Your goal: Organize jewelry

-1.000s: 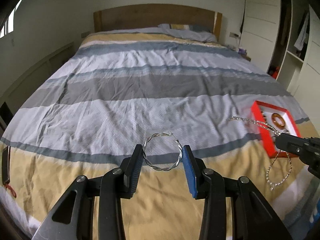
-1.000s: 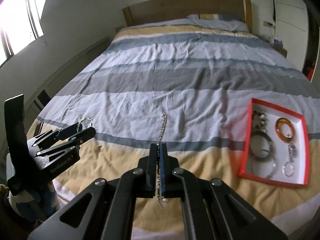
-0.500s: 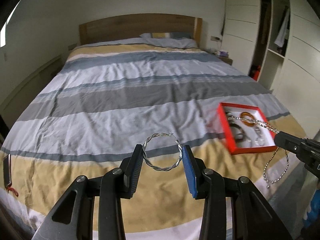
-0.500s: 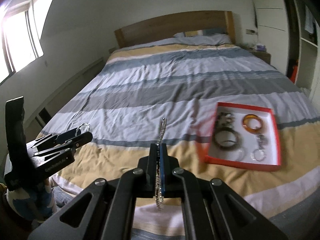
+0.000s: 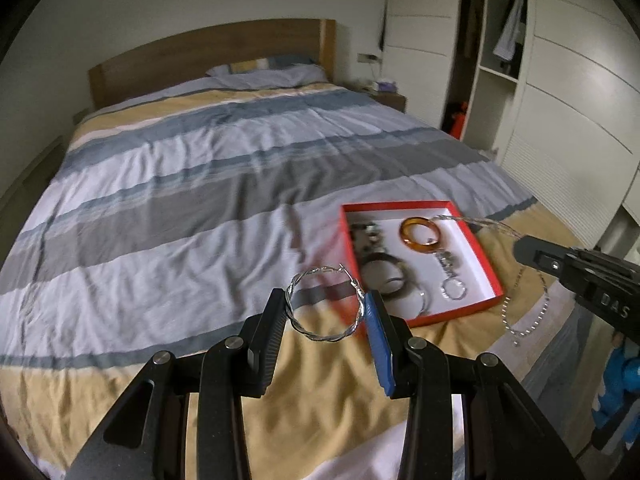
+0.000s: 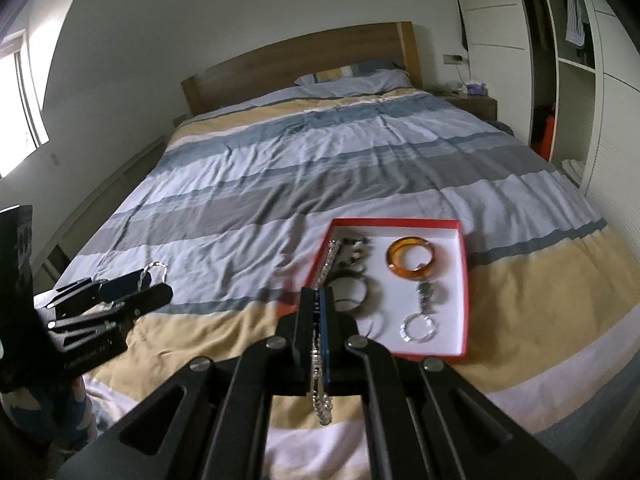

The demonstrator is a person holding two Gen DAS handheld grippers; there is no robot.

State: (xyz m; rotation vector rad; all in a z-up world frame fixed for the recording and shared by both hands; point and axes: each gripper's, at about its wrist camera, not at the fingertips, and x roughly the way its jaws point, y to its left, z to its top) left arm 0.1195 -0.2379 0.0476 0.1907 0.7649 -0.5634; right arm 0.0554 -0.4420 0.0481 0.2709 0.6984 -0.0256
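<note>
Two grippers we hold above striped bed. Lower centre: left gripper clamps twisted silver hoop. Centre right: red tray holding bangles. Far right: right gripper pinches silver chain.

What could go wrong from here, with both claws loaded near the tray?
1. The twisted silver hoop is pinched only at its two sides by the left claw; it could pop out or bend.
2. The silver chain hangs loose from both ends of the right claw; a dangling end could snag the red tray rim or the amber bangle.
3. The tray sits on soft, wrinkled bedding; a nudge could tip it.
</note>
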